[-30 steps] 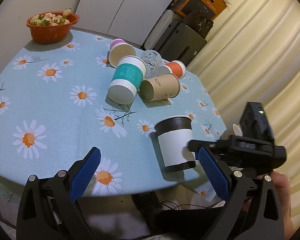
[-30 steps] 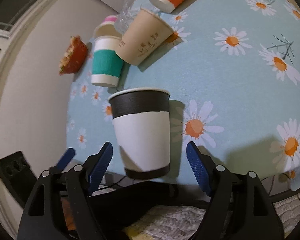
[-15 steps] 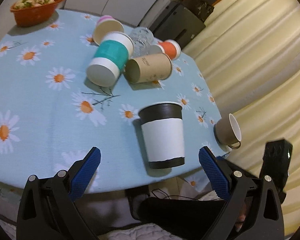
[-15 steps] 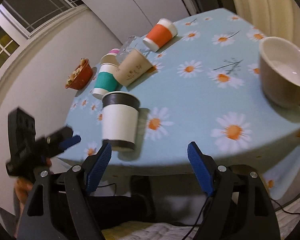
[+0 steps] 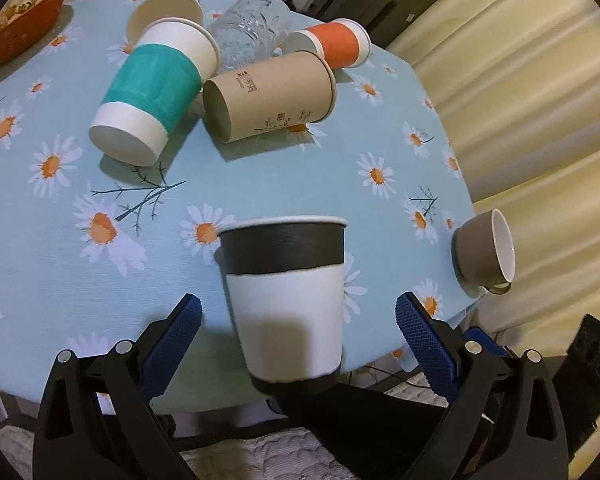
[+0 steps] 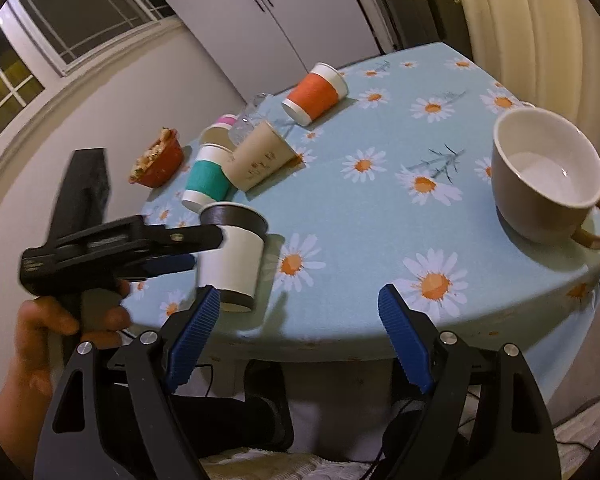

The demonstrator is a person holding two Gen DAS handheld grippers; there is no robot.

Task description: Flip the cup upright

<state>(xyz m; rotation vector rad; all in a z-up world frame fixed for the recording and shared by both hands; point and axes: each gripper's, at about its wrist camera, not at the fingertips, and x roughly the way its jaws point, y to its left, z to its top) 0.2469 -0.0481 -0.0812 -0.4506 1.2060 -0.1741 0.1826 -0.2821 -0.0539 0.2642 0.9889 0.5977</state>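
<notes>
Across the round table with its pale blue daisy-print cloth (image 5: 40, 240) lies a huddle of tipped-over paper cups: a teal-banded white paper cup (image 5: 152, 92), a plain brown kraft paper cup (image 5: 272, 98) touching it, an orange-sleeved white paper cup (image 5: 332, 46) behind that, and a pink-based paper cup (image 5: 164, 10) at the back. A clear cut-glass tumbler (image 5: 248, 28) lies among them. All of these sit well beyond my tongs and block nothing. At the far left edge stands an orange-red plastic bowl (image 5: 24, 28) filled with pale bits of food I can't identify. At the right edge of the table a taupe ceramic mug with a white inside (image 6: 548, 184) appears to rest on its base, empty, its handle toward the table's rim.

The black-and-white paper cup (image 5: 288, 304) stands upright near the table's front edge, mouth up; I can't see into it. My left gripper (image 5: 296, 324) is spread wide, with the cup between its blue pads (image 5: 174, 340) and touching neither. My right gripper (image 6: 300, 336) is also spread wide and holds nothing; the cup stands just beyond its left pad, while the mug is ahead to its right.
</notes>
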